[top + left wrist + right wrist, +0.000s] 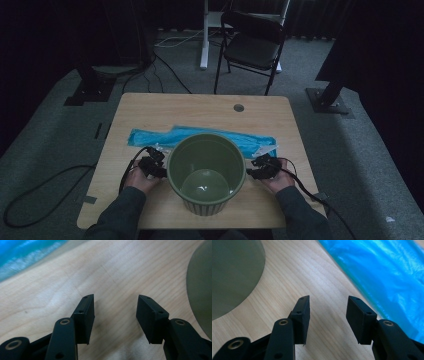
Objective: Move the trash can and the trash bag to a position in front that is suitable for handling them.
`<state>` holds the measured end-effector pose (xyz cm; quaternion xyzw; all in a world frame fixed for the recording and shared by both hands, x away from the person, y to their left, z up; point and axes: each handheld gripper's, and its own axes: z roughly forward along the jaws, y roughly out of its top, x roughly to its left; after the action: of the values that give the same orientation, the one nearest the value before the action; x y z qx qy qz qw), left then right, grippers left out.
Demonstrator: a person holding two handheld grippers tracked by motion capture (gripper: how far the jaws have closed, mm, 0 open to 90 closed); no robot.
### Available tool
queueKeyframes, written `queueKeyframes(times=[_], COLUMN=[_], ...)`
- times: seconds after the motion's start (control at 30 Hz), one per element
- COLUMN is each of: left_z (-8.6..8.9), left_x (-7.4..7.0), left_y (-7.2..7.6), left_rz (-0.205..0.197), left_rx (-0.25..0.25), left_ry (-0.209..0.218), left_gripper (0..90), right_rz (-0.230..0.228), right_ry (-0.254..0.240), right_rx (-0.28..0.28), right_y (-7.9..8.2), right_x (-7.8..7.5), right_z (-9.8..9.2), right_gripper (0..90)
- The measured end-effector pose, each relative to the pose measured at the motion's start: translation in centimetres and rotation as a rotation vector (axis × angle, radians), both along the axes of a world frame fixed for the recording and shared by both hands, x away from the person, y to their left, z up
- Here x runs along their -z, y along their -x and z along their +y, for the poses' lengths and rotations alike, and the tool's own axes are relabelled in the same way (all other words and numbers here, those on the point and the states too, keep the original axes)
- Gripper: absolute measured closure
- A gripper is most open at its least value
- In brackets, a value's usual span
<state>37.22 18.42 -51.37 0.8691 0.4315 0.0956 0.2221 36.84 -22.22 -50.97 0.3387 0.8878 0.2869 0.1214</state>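
Here, a green bin (206, 172) is flanked by two spread grippers on the table (200, 107).

The left gripper (156, 167) is held just left of the bin, jaws apart and empty; the right gripper (256, 170) is held just right of it, likewise spread on nothing. A blue bag (150, 136) is laid beyond both.

A light wooden tabletop (150, 107) with a small round hole (238, 107) near its far edge stands on grey carpet (360, 150). Beyond it are a black folding chair (252, 45), a white post (204, 35) and loose cables (170, 70)
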Motion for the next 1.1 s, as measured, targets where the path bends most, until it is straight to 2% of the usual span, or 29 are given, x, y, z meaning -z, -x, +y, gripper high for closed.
queueKeyframes(times=[0.07, 0.23, 0.4, 0.5, 0.53, 0.57, 0.6, 0.63, 0.67, 0.7, 0.8, 0.87, 1.0, 1.03, 1.1], left_z=[0.3, 0.4, 0.5, 0.6, 0.5, 0.5, 0.5, 0.5, 0.4, 0.4, 0.4, 0.4, 0.4, 0.6, 0.5], left_x=[-0.2, -0.6, -0.9, -1.4, -2.0, -2.0, -2.3, -2.5, -2.9, -2.9, -3.5, -3.8, -3.9, -3.7, -3.7], left_y=[-0.1, 0.1, 0.4, 1.0, 1.8, 1.8, 2.4, 2.7, 3.4, 3.4, 4.4, 5.6, 6.2, 6.9, 7.4], left_rz=[-0.027, -0.060, -0.075, -0.075, -0.083, -0.083, -0.093, -0.093, -0.104, -0.104, -0.104, -0.121, -0.118, -0.090, -0.087], left_rx=[-0.006, -0.002, 0.002, 0.013, 0.035, 0.035, 0.051, 0.061, 0.088, 0.088, 0.121, 0.148, 0.159, 0.167, 0.182], left_ry=[0.018, 0.026, 0.044, 0.087, 0.116, 0.116, 0.131, 0.139, 0.164, 0.164, 0.221, 0.220, 0.226, 0.247, 0.249], left_gripper=[48.5, 47.8, 47.7, 47.1, 47.1, 47.1, 47.1, 46.7, 46.1, 45.3, 43.5, 42.8, 42.7, 42.7, 42.7], right_rz=[-0.012, -0.032, -0.030, -0.032, -0.034, -0.034, -0.037, -0.045, -0.047, -0.047, -0.045, -0.048, -0.033, -0.006, 0.006], right_ry=[0.000, -0.007, -0.035, -0.036, -0.037, -0.037, -0.041, -0.048, -0.052, -0.052, -0.077, -0.081, -0.086, -0.104, -0.125], right_rx=[0.002, 0.010, 0.009, -0.007, -0.029, -0.029, -0.040, -0.063, -0.069, -0.069, -0.109, -0.128, -0.156, -0.200, -0.232], right_y=[0.0, 0.0, 0.1, 0.5, 1.0, 1.0, 1.3, 1.9, 2.2, 2.2, 3.0, 3.3, 3.7, 4.2, 4.6], right_x=[-0.1, -0.3, -0.5, -0.6, -0.8, -0.8, -1.0, -1.3, -1.4, -1.4, -1.9, -2.2, -2.5, -2.7, -2.7], right_z=[-0.1, -0.2, -0.3, 0.0, 0.4, 0.4, 0.6, 0.9, 1.0, 1.0, 1.5, 1.6, 1.7, 1.7, 1.8], right_gripper=[53.5, 53.8, 53.5, 52.6, 51.9, 51.9, 51.8, 51.6, 51.4, 51.4, 50.3, 50.1, 49.6, 49.7, 49.7])
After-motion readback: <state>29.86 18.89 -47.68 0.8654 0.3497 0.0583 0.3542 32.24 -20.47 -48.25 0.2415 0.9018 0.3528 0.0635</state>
